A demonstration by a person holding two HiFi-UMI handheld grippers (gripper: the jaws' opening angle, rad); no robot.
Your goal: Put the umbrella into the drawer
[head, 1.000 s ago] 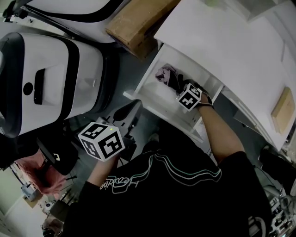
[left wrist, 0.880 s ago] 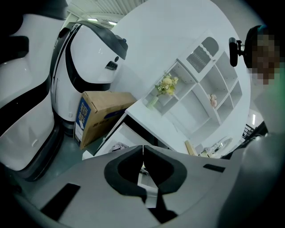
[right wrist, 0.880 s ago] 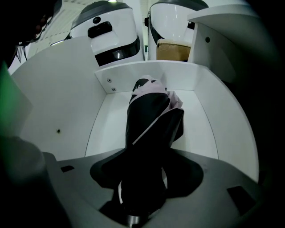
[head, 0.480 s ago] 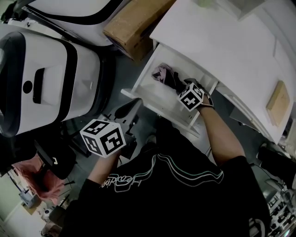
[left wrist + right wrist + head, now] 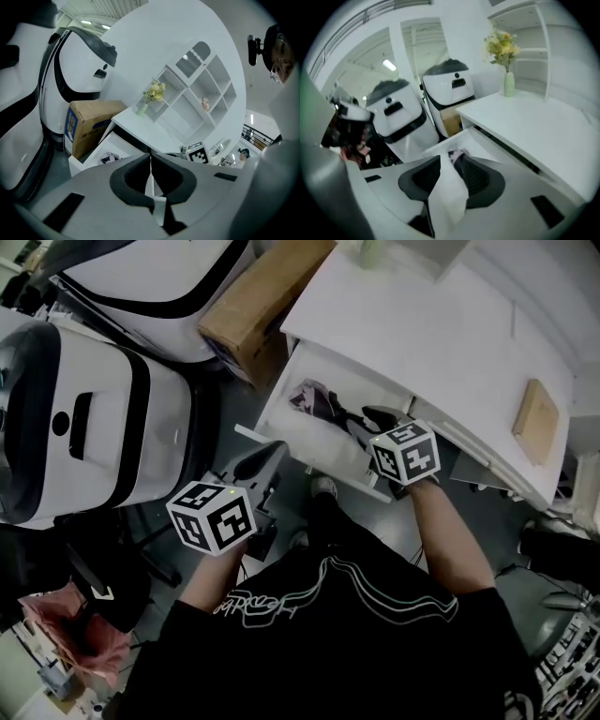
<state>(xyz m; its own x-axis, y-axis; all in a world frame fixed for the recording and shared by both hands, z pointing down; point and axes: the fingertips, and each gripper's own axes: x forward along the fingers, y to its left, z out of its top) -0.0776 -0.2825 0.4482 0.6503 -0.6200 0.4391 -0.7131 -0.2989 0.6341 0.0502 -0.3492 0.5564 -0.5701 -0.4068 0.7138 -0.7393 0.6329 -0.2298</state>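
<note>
Umbrella (image 5: pixel 319 401), laid in drawer (image 5: pixel 277 401): judged light, soft-canopied; best gripped at stiff shaft. Right gripper (image 5: pixel 451 161) closing, empty; left gripper (image 5: pixel 150 157) closed, empty.

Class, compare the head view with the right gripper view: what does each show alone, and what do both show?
Only the head view: the person's black shirt and a small brown block on the desk. Only the right gripper view: yellow flowers and shelves. Both: the open drawer with the umbrella inside, and the cardboard box.

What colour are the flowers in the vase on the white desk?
Pale yellow; the flowers show best in the right gripper view.
</note>
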